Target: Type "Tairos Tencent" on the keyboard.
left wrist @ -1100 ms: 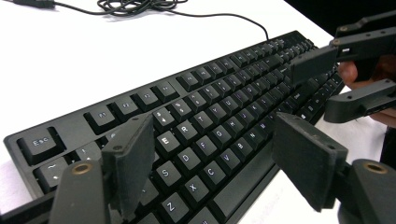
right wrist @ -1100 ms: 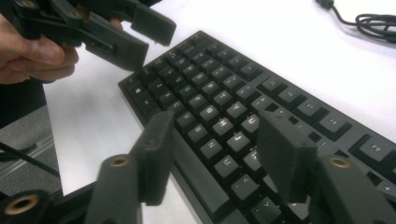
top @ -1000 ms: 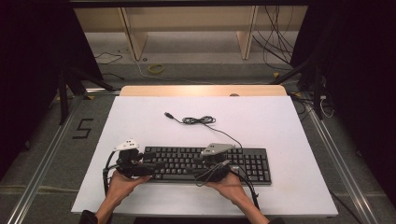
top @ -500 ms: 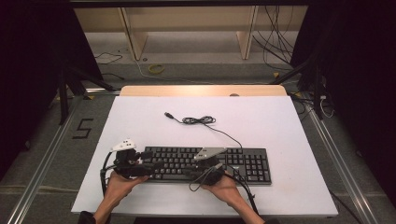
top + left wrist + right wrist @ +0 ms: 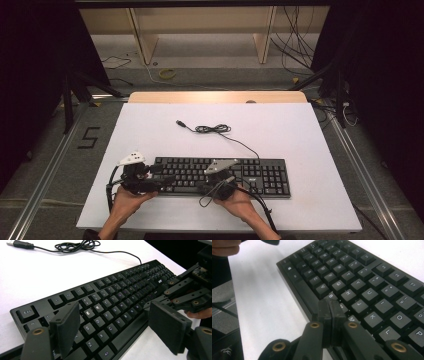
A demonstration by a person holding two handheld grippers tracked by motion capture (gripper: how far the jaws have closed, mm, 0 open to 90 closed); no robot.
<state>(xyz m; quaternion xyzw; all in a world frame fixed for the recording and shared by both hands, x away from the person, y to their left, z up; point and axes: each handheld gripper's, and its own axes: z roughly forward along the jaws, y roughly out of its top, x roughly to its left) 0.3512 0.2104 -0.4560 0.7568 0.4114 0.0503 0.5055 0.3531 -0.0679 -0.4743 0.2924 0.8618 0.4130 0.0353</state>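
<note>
Two tools work at the black keyboard (image 5: 220,176), which lies along the near edge of the white table (image 5: 300,130). The left tool (image 5: 112,332) stands wide above the keyboard's left-end keys. The right tool (image 5: 329,315) has just been closing, its pads now pressed together with nothing between them, over the keys by the space bar.

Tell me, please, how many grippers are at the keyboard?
2: the left gripper, jaws open, at the keyboard's left end; the right gripper, jaws pressed together with nothing between, over the middle keys near the front edge.
</note>
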